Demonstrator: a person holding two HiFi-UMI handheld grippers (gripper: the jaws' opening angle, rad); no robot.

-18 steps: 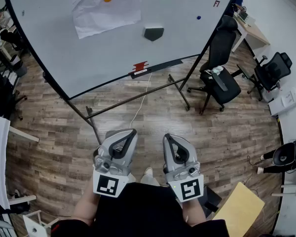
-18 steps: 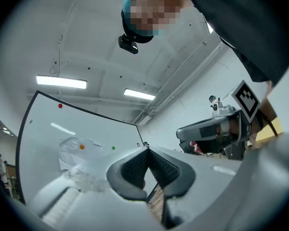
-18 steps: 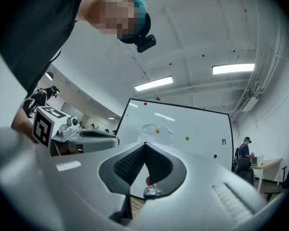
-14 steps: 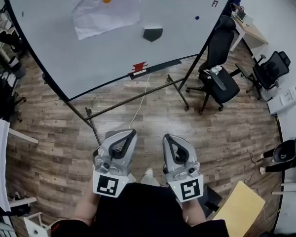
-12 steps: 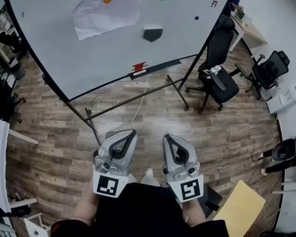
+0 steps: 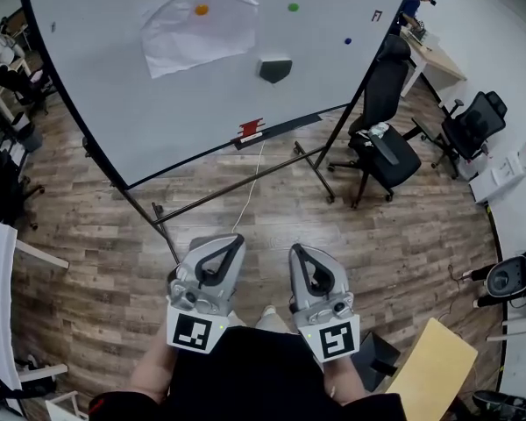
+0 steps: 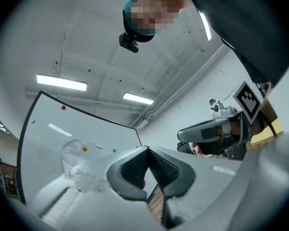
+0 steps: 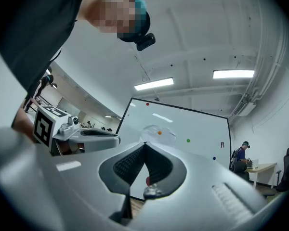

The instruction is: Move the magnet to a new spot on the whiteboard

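Head view. Both claws low in front of me, side by side over the wood floor point(image 6: 245, 200), well apart from the whiteboard point(image 6: 140, 103). Left claw point(image 6: 238, 237): jaws together, nothing in them. Right claw point(image 6: 294, 249): the same. The board stands ahead on a metal frame. Orange magnet point(image 6: 201, 10) sits on a crumpled paper sheet point(image 6: 193, 38) at the board's upper left. Green magnet point(image 6: 293, 8) is on bare board just right of the sheet. Blue magnet point(image 6: 348, 40) is farther right and lower, near the board's right edge. Dark eraser point(image 6: 274, 68) is stuck below the green magnet. Black office chair point(image 6: 381, 152) stands right of the board.

Left gripper view. Pads meet at the tips, with nothing between them. Past them the board tilts away, with the sheet, the orange magnet and the green one beside it. A red magnet point(image 7: 63, 108) sits near the board's top edge. My right claw shows at the right.

Right gripper view. Jaws closed and empty. The board is ahead with the red magnet up top, orange and green mid-board and blue at the right. A person point(image 8: 241, 154) is beyond the board's right edge.
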